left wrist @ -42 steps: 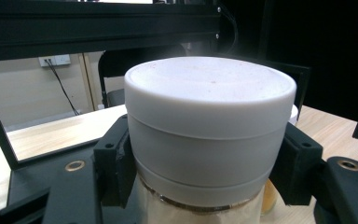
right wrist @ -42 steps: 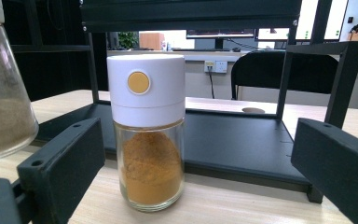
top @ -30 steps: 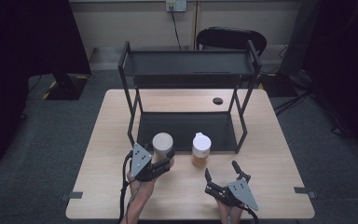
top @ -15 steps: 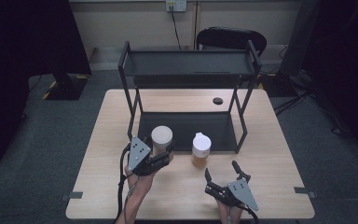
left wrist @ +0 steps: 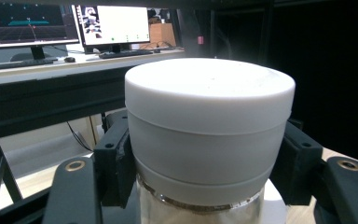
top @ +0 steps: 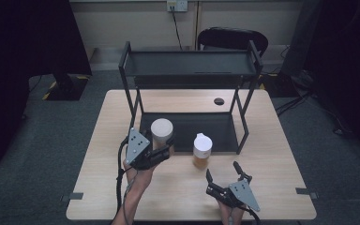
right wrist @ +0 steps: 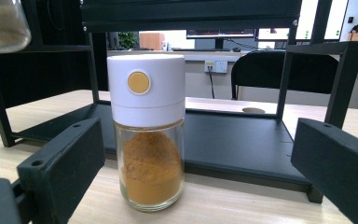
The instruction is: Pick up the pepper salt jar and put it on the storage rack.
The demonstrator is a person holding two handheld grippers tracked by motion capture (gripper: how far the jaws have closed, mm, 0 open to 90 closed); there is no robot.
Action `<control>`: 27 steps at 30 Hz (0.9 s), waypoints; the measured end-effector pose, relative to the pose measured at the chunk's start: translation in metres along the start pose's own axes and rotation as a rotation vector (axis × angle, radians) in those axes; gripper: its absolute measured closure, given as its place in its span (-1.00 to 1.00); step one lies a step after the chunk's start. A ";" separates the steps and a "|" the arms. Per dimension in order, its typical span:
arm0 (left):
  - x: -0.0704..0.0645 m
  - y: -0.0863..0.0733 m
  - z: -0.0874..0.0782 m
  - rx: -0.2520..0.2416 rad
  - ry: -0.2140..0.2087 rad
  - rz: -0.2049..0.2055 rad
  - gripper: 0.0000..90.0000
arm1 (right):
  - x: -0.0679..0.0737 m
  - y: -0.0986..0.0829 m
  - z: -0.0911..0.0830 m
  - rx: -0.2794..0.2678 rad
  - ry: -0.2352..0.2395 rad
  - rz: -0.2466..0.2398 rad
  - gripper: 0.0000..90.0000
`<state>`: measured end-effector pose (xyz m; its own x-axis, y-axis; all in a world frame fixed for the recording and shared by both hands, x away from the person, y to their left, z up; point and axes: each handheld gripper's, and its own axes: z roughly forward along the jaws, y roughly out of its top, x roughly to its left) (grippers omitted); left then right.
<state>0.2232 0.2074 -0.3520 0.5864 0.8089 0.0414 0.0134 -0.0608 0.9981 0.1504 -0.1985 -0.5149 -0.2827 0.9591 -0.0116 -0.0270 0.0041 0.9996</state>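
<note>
the left gripper (top: 161, 152) has its jaws clamped on a white-capped jar (top: 162, 132), one black pad on each side just under the cap; in the high view the jar is held upright over the front left part of the wooden table (top: 272, 154), at the front edge of the black rack (top: 190, 65), its cap overlapping the rack's dark bottom tray (top: 187, 126); whether its base touches anything cannot be told; in the left gripper view the jar's broad white cap (left wrist: 209, 116) sits between the two pads, with a strip of clear glass showing beneath the cap; the person's left forearm (top: 131, 197) comes up from the table's near edge behind that gripper; the right gripper (top: 222, 174) lies low at the front right of the table, its jaws spread wide apart and gripping nothing; the second jar (top: 202, 151), with a white cap and orange-brown powder inside, stands upright on the table just in front of the bottom tray, to the right of the held jar and apart from it; in the right gripper view this spice jar (right wrist: 147, 135) stands on the wood between the two open jaws, clear of both, with a round orange dot on its cap facing the camera; a dark round cable hole (top: 219, 101) sits in the tabletop behind the rack; a black chair (top: 232, 40) stands beyond the table
</note>
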 end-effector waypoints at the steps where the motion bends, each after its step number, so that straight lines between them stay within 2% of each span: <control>1: 0.000 0.002 0.000 -0.002 -0.001 0.003 -0.23 | 0.000 0.000 0.000 0.000 0.000 0.000 -0.97; 8: 0.004 0.012 -0.001 -0.021 -0.005 0.003 -0.23 | 0.000 0.000 0.000 0.000 0.000 0.000 -0.97; 17: 0.009 0.021 -0.002 -0.019 -0.006 0.002 -0.23 | 0.000 0.000 0.000 0.001 -0.001 0.000 -0.97; 27: 0.018 0.038 0.007 -0.025 -0.012 0.002 -0.23 | 0.000 0.000 0.000 0.001 -0.001 0.000 -0.97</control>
<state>0.2399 0.2155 -0.3134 0.5963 0.8016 0.0429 -0.0079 -0.0475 0.9988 0.1504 -0.1983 -0.5147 -0.2816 0.9595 -0.0112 -0.0262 0.0040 0.9996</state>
